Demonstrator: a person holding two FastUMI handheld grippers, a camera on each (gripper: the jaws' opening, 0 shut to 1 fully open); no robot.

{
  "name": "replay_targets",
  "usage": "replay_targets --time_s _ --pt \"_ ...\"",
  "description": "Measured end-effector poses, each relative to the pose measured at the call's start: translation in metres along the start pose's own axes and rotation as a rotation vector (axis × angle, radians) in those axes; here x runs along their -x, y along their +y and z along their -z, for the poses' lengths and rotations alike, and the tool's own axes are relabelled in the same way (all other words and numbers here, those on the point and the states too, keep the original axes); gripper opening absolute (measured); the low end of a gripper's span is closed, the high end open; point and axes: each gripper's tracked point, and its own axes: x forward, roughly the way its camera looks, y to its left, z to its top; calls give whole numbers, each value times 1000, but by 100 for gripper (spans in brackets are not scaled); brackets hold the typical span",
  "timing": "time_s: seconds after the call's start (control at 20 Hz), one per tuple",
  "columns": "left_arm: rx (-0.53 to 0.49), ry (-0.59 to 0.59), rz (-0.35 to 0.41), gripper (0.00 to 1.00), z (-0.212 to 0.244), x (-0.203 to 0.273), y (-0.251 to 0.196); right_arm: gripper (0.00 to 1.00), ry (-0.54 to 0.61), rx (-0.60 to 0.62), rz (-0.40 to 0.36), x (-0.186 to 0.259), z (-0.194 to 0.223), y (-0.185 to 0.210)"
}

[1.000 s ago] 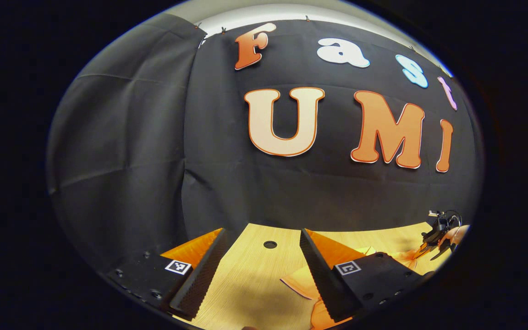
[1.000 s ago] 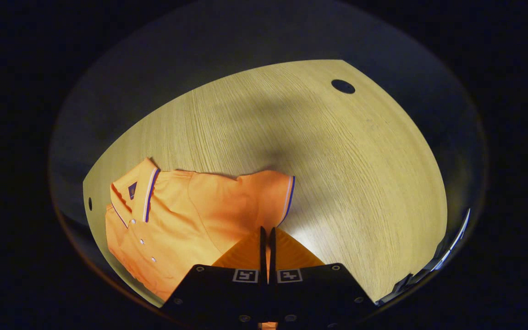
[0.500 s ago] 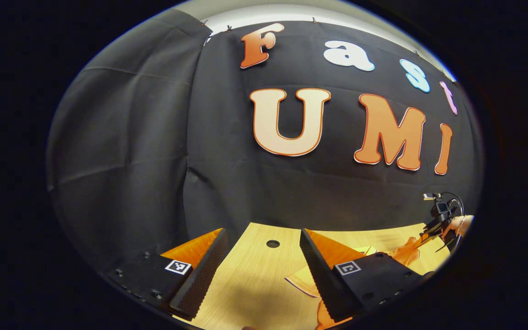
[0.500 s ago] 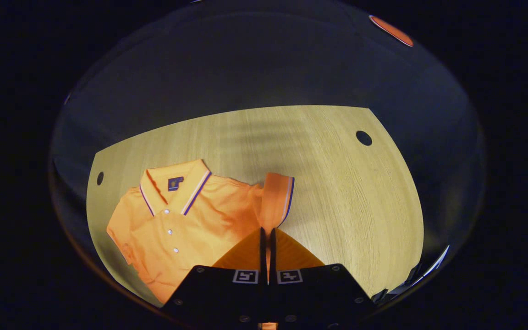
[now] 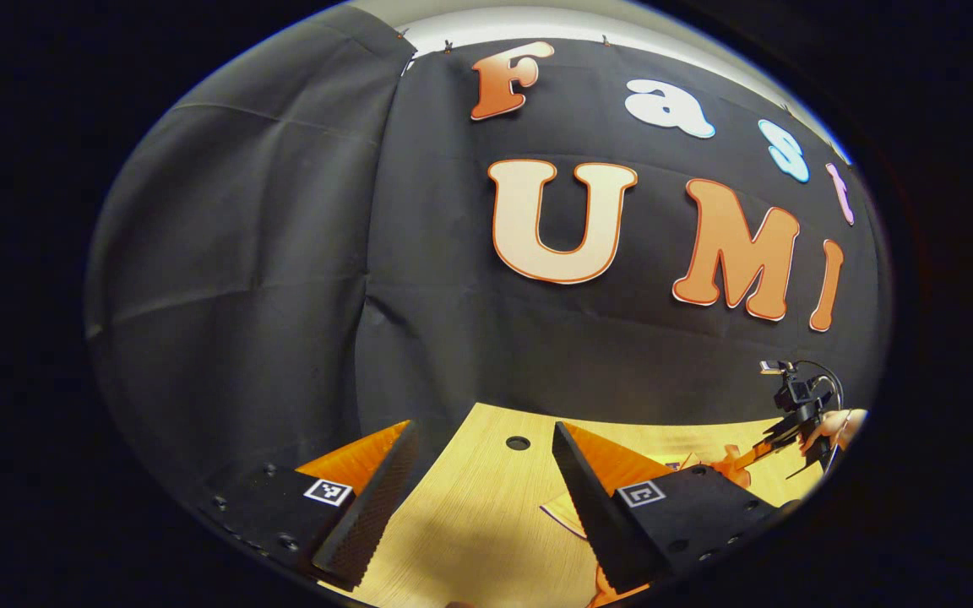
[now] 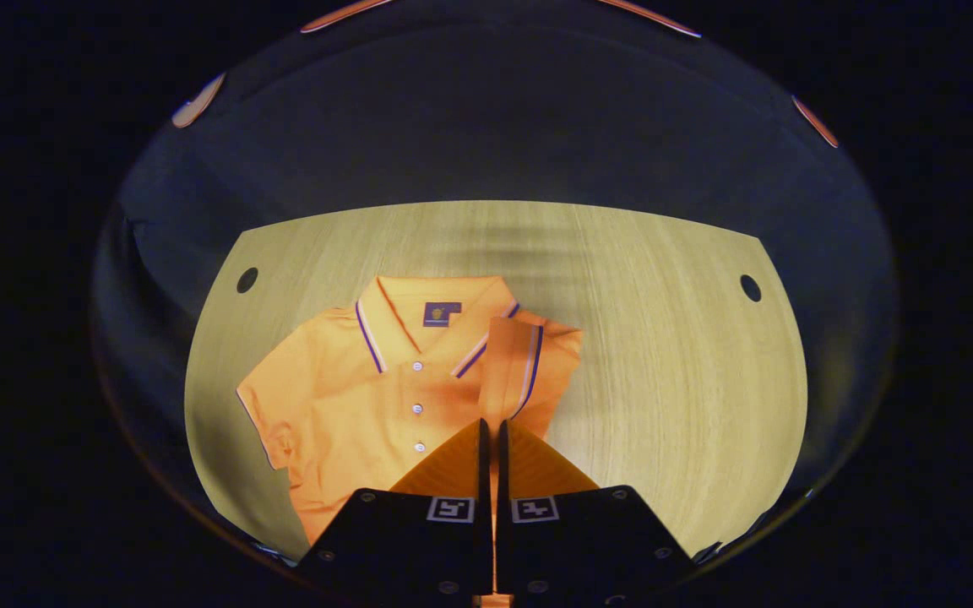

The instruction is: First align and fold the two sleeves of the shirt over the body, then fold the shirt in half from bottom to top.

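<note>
An orange polo shirt lies face up on the wooden table, collar with striped trim at the far side and buttons down the front. My right gripper is shut on one striped-cuff sleeve, which it holds raised and folded inward over the shirt's body. The other sleeve lies flat at the left. In the left gripper view, my left gripper is open above the table with nothing between its fingers; a bit of the shirt shows by its right finger. Far right, the right gripper holds the lifted sleeve.
The black cloth wall rises behind the table's far edge. Round holes sit in the tabletop's corners. Bare wood lies to the right of the shirt. A hand holds the right gripper.
The right gripper has carried the sleeve inward over the shirt's body, and the shirt now sits centred in its view. The left gripper stayed open and turned slightly left.
</note>
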Motion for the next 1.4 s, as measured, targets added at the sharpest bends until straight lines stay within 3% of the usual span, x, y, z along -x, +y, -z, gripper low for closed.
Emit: replay_targets --time_s 0.1,0.2,0.3,0.35,0.4,0.5,0.9,1.2,1.4 --pt "-11 5 0 98 1 2 1 2 19 0 -16 -5 5 11" --pt "-27 12 -2 98 4 4 3 13 28 1 -56 -8 8 24" --pt "-33 23 -1 98 7 3 3 34 14 8 -71 -7 6 30" --pt "-30 31 3 98 10 3 1 53 6 5 -74 -6 4 32" --pt "-23 39 10 98 13 2 -1 65 -6 -4 -79 -4 2 33" --pt "-10 65 32 98 19 -2 -10 97 -38 -41 -89 2 -3 31" --pt "39 224 87 98 39 -40 -62 99 -210 -78 -64 62 -31 -25" --pt "-38 391 202 98 52 -80 -143 99 -298 -27 -55 98 -34 -66" --pt "62 546 224 98 80 -112 -181 99 -410 17 -38 130 -43 -89"
